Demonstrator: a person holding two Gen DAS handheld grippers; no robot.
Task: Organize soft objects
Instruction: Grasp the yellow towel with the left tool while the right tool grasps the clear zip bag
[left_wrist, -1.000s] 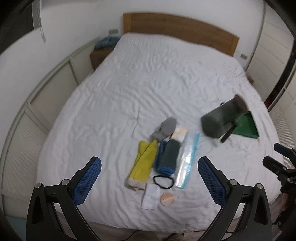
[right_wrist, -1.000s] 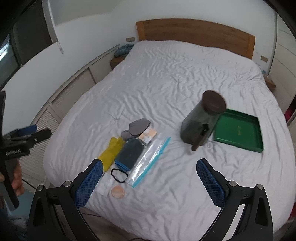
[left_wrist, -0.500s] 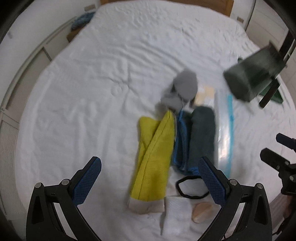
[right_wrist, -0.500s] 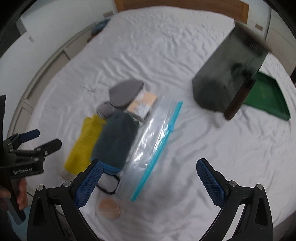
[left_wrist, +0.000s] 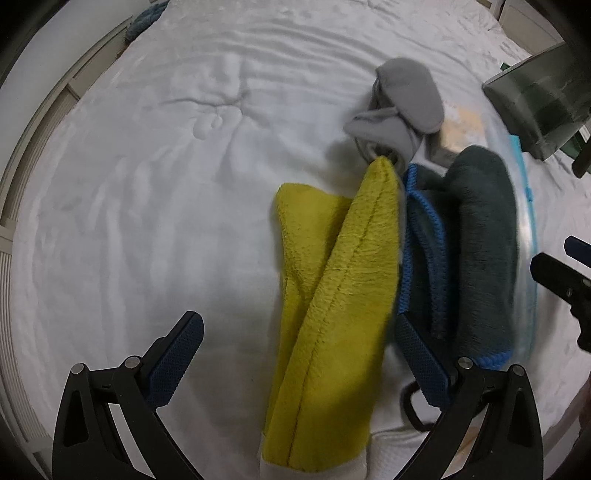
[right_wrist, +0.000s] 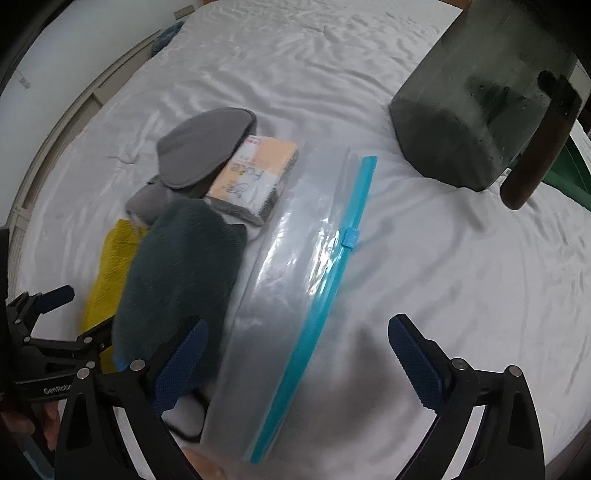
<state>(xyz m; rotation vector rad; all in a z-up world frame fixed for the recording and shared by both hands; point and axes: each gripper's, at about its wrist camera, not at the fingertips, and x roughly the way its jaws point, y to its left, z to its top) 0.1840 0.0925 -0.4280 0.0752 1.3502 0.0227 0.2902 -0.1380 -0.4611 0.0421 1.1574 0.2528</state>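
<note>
On the white quilted bed (left_wrist: 147, 206), the left gripper (left_wrist: 295, 358) hangs low with its jaws spread wide; the fuzzy yellow folded towel (left_wrist: 332, 295) lies between them, untouched by either pad. Just right of that yellow towel, touching its edge, lies a plush dark teal towel with a bright blue knitted border (left_wrist: 480, 251). Past the yellow towel's far tip sits a grey fleece eye mask (left_wrist: 402, 103), crumpled on its strap.

The right gripper (right_wrist: 297, 362) is also open wide, its jaws having just narrowed a little, over a clear plastic zip bag with a turquoise slider strip (right_wrist: 295, 280), gripping nothing. That bag lies right of the teal towel, which hides most of the yellow one in this view. Only the right wrist view shows the small peach-and-white packet (right_wrist: 255, 173) beside the eye mask clearly, along with the smoky dark plastic container with a brown handle (right_wrist: 476, 110) well beyond the bag. A black loop (left_wrist: 410, 410) peeks near the yellow towel's lower end.
</note>
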